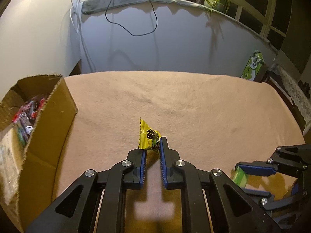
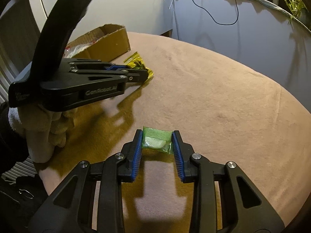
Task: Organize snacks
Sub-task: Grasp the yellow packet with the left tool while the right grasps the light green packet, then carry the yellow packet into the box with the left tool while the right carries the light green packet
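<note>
**Gripping two wrapped snacks on the cloth-covered table**

The yellow snack packet (image 1: 148, 137) stands on edge, pinched between the blue pads of the left gripper (image 1: 152, 147), near the table's middle. The green wrapped candy (image 2: 157, 142) lies flat, clamped by the right gripper (image 2: 157, 142) just to the right of it. Both rest on the pinkish tablecloth (image 1: 194, 106). At the table's left edge sits an open cardboard box (image 1: 48, 120) holding other packaged snacks (image 1: 27, 114). A white-gloved hand (image 2: 44, 128) holds the left gripper.
</note>
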The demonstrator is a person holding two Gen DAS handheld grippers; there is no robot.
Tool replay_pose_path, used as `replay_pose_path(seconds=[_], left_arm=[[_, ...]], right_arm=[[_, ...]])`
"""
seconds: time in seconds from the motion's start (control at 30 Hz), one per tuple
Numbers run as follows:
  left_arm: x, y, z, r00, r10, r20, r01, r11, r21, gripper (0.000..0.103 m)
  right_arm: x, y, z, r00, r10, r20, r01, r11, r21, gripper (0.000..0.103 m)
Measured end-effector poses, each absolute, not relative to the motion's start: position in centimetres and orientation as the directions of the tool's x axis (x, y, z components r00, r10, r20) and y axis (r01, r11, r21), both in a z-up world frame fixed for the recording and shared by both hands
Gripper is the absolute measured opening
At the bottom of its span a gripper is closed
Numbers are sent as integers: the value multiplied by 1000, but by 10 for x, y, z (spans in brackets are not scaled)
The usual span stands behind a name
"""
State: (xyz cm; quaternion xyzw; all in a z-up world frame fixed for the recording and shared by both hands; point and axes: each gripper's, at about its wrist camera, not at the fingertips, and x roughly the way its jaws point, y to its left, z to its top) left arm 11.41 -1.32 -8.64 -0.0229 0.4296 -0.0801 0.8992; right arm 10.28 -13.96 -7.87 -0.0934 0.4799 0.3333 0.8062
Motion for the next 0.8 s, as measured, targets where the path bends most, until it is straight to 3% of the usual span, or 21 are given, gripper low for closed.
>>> replay_pose_path(seconds=[0.8], left_arm=[[31, 47, -6, 784, -108, -612, 51, 993, -109, 11]], right_arm=[[100, -83, -5, 382, 547, -745, -682, 711, 172, 31]])
